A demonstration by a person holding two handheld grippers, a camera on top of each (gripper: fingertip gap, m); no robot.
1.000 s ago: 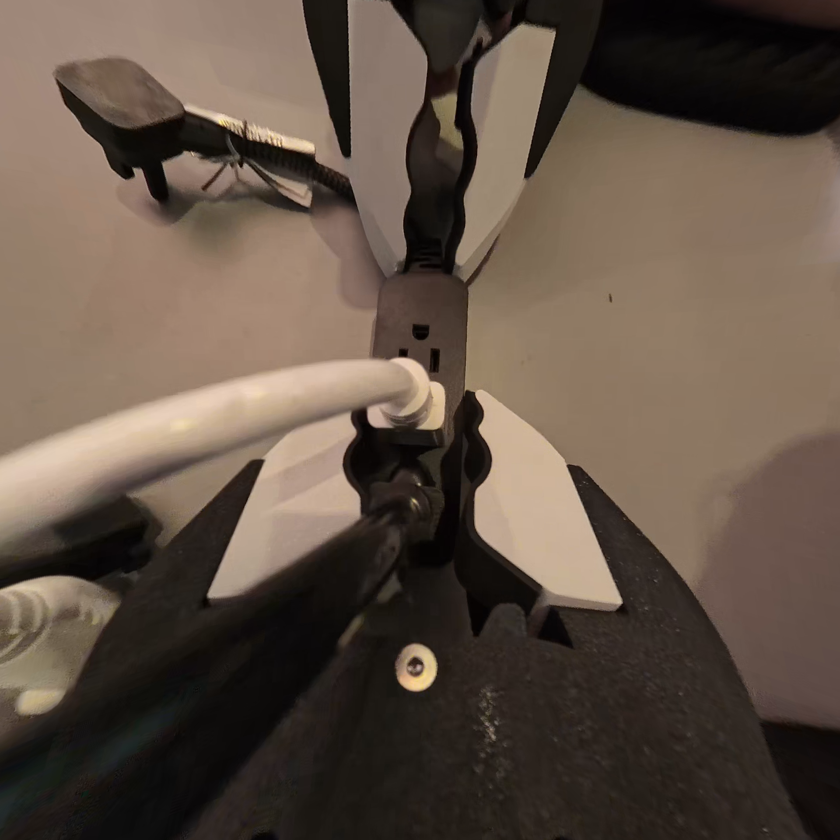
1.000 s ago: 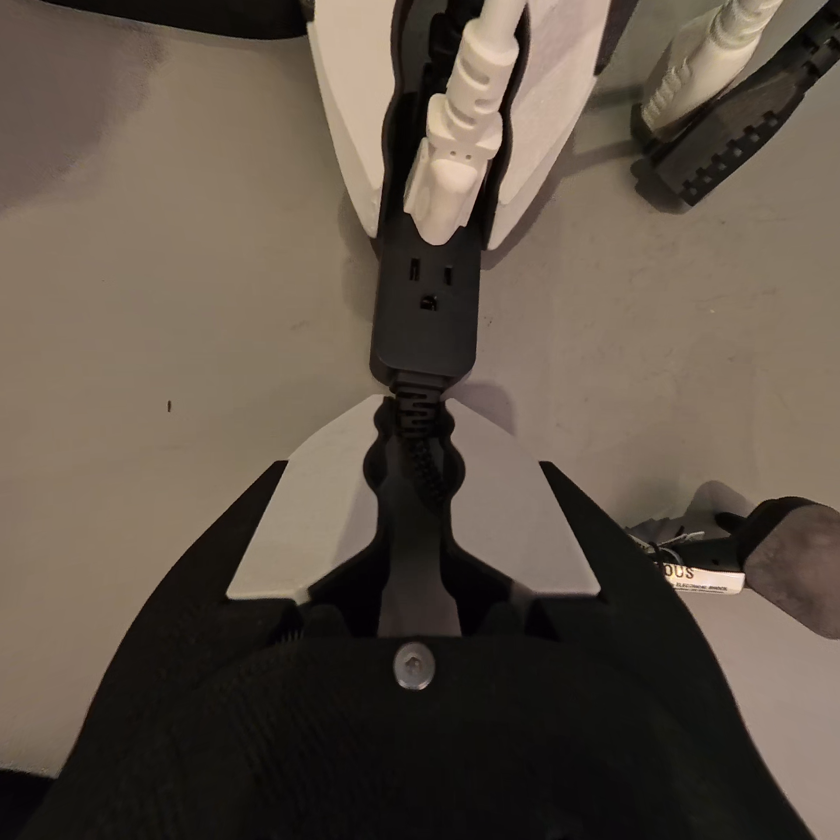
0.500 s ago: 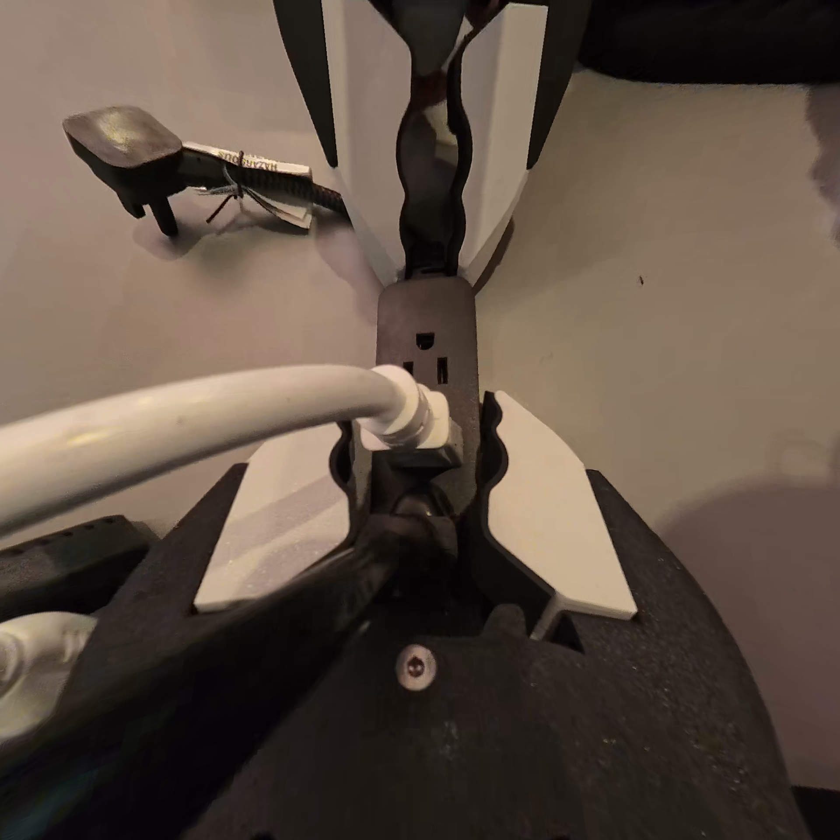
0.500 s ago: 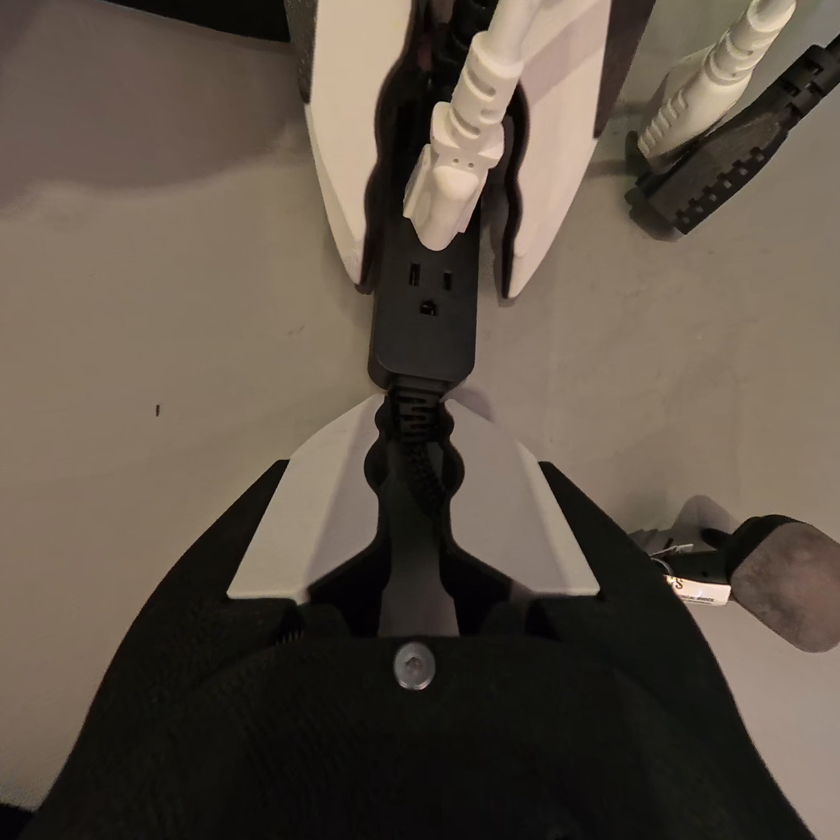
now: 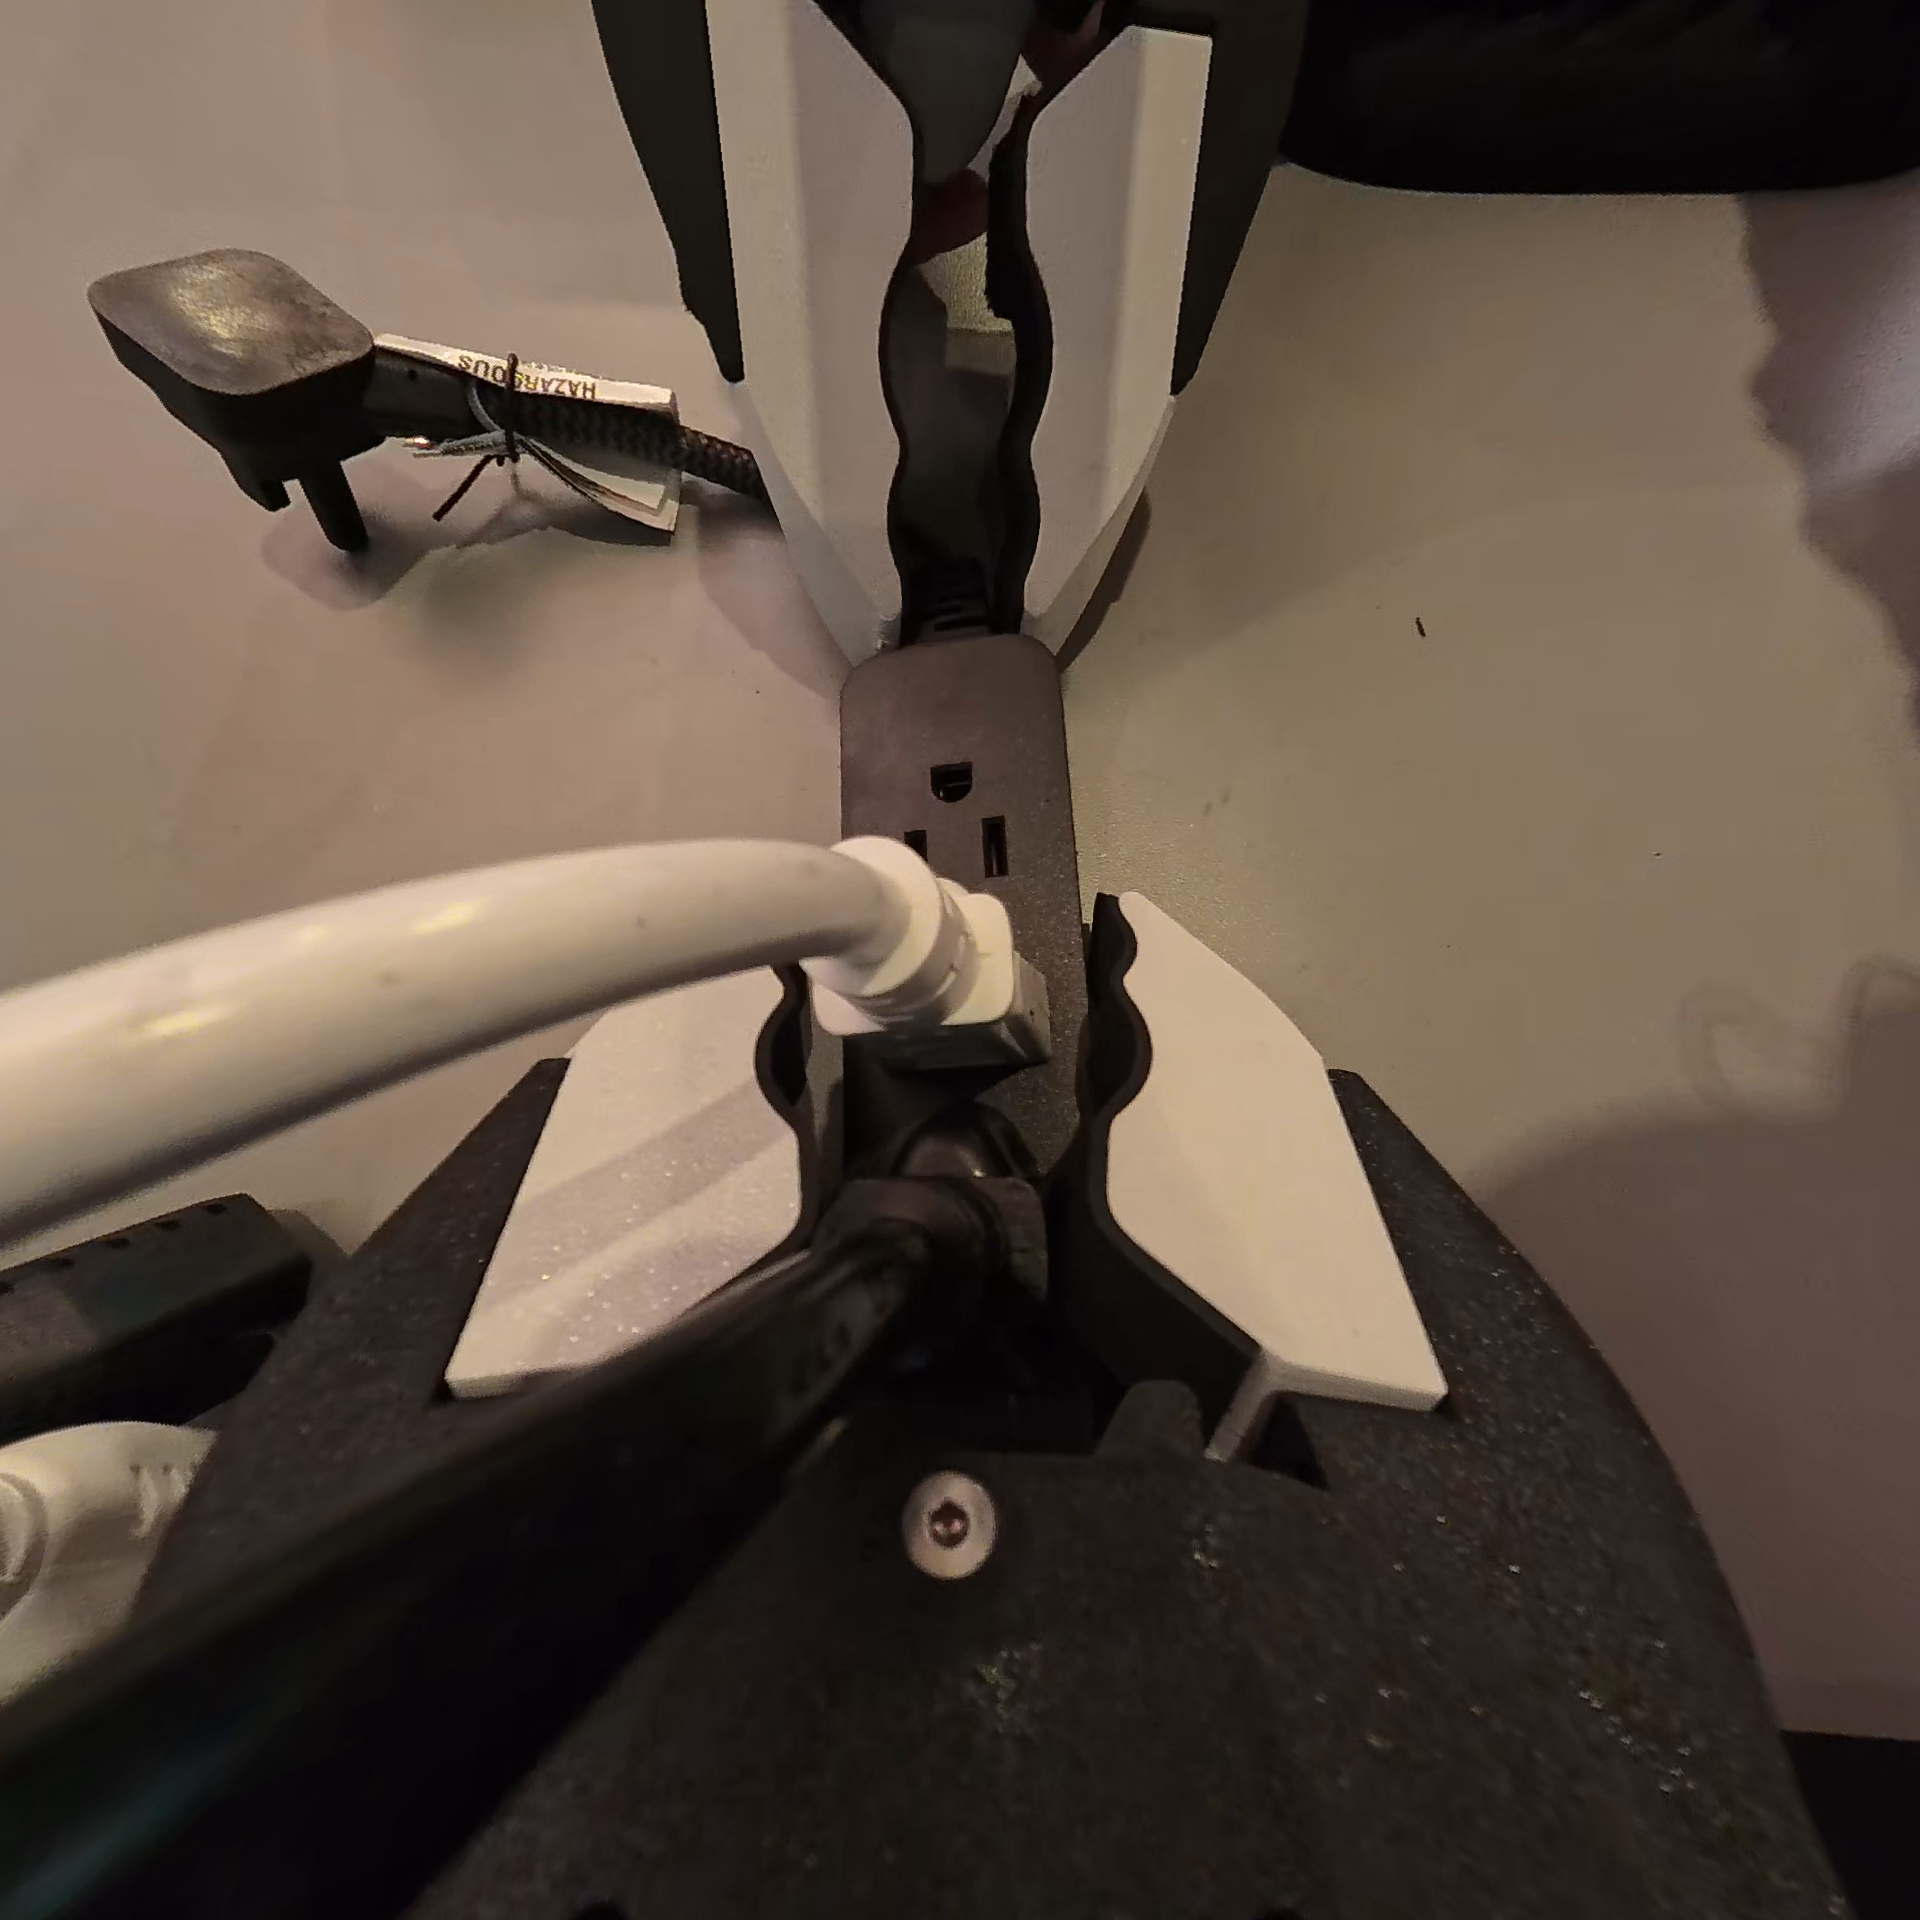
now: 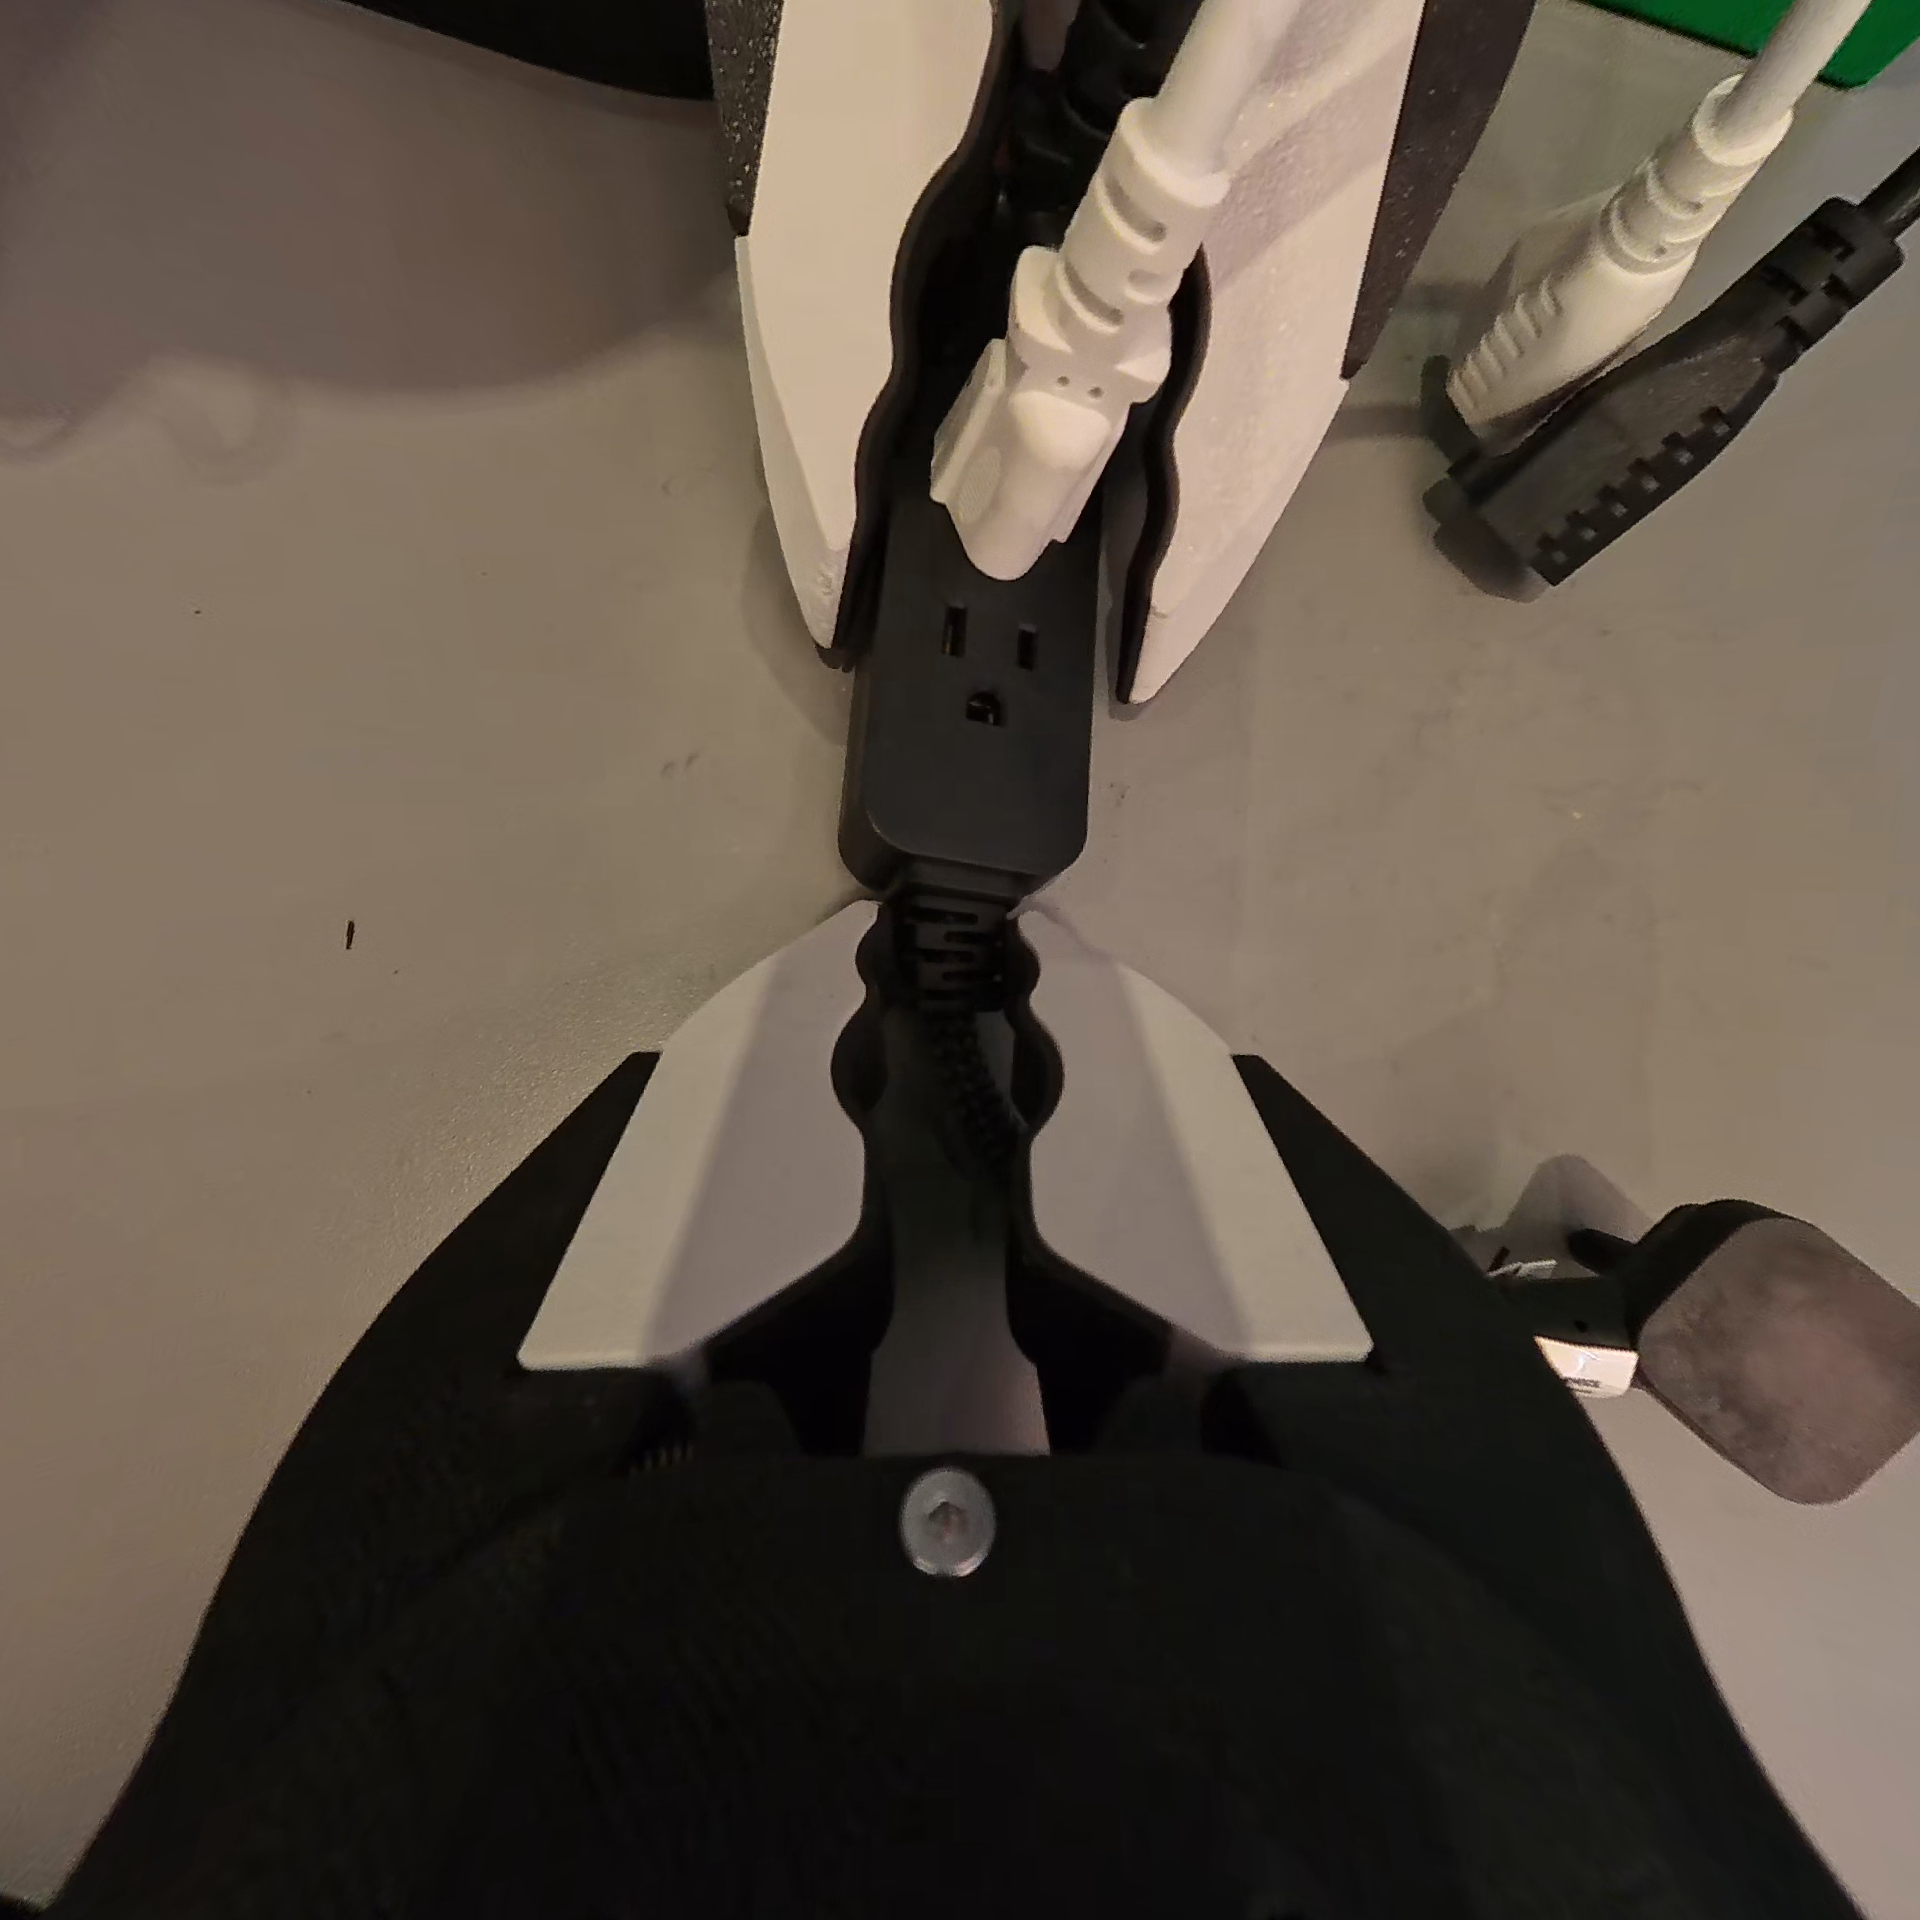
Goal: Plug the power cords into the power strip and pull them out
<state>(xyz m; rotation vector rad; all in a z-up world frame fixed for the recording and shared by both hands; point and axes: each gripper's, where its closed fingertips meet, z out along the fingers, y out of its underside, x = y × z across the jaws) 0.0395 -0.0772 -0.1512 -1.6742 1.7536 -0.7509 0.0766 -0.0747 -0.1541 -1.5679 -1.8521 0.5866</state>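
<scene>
Left wrist view shows the black power strip (image 5: 956,790) lying flat on the pale table (image 5: 1455,831), running straight away from my left gripper (image 5: 951,997). My left fingers (image 5: 1226,1122) stand spread on either side of the strip's near end, with a small gap on each side, so they bracket it without pinching it. A white plug (image 5: 935,987) sits in the strip between those fingers, its white cord (image 5: 416,977) curving off to my left; a black plug (image 5: 945,1174) is seated just behind it, closer to me. One socket (image 5: 961,821) beyond the white plug is bare. At the far end my right gripper (image 5: 961,623) meets the strip; in the right wrist view that gripper (image 6: 951,935) is pressed together on the strip's braided black cord (image 6: 966,1091), right where the ribbed collar leaves the strip (image 6: 971,748). Off to my left lies the cord's own black wall plug (image 5: 234,348), prongs down, with a white tag (image 5: 540,390) tied on its cord; the tag carries printed writing. Spare white and black plugs (image 6: 1590,343) rest together beside my left gripper (image 6: 997,582).
</scene>
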